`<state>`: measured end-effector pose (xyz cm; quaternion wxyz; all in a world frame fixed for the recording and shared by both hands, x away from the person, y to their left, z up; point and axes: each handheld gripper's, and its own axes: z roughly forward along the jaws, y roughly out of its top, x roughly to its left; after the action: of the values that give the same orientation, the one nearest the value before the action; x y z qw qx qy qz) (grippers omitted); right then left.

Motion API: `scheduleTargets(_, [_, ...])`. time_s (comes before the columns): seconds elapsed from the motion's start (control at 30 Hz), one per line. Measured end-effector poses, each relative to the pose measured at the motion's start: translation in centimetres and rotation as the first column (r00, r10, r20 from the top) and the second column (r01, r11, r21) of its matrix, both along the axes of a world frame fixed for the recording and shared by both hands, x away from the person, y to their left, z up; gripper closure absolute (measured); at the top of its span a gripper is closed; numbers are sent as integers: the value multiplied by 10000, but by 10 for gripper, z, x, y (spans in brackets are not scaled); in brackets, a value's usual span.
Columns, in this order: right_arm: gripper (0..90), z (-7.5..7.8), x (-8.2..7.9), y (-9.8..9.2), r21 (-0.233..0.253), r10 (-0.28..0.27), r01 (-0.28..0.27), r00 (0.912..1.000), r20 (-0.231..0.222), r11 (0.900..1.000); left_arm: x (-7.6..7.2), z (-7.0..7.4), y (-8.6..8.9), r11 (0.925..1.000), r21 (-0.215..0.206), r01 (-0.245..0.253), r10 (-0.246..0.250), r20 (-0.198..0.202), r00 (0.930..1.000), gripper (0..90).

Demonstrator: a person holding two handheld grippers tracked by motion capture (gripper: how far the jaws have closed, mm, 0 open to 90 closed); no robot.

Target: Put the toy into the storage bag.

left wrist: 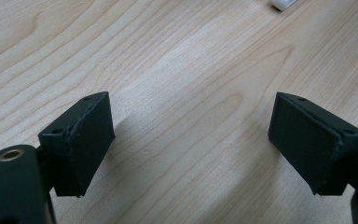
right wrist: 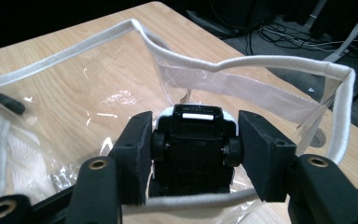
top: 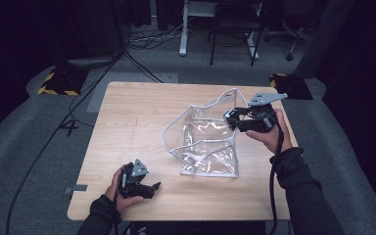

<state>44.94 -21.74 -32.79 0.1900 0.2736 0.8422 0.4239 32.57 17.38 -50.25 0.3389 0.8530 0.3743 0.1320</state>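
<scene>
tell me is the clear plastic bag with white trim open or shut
Open: the clear plastic bag with white trim has its white rim spread in a wide loop, and the right gripper holds a small black object over it.

— Where does the bag [top: 206, 142] sit on the table [top: 127, 122]?
— Right of centre, just left of the right gripper [top: 231, 117], which holds a small car [right wrist: 193, 140] at the bag's open rim.
— And the left gripper [top: 152, 188]?
— At the near edge, well apart from the bag, left of it.

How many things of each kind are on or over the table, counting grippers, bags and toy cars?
Grippers: 2, the left gripper and the right gripper
Clear bag: 1
Black toy car: 1
Total: 4
</scene>
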Motion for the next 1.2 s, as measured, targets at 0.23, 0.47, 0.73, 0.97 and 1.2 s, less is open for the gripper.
scheduleTargets(0.23, [474,0,-1,4,-199,109,-111,9999,-124,9997,0,0,0,10000,-2,-1,1,2,10000,144])
scheduleTargets(0.47, [474,3,-2,5,-838,132,-155,9995,-272,9964,0,0,0,10000,-2,-1,1,-1,10000,144])
scheduleTargets(0.73, [474,5,-1,5,-1190,40,-118,9979,-652,9928,0,0,0,10000,0,-1,1,-3,10000,144])
scheduleTargets(0.97, [473,10,-1,14,-1838,-57,-112,9958,-914,9829,0,0,0,10000,-4,-2,2,-2,10000,144])
scheduleTargets(1.2, [473,11,0,12,-1943,-50,-140,9953,-971,9809,0,0,0,10000,1,-3,3,0,10000,144])
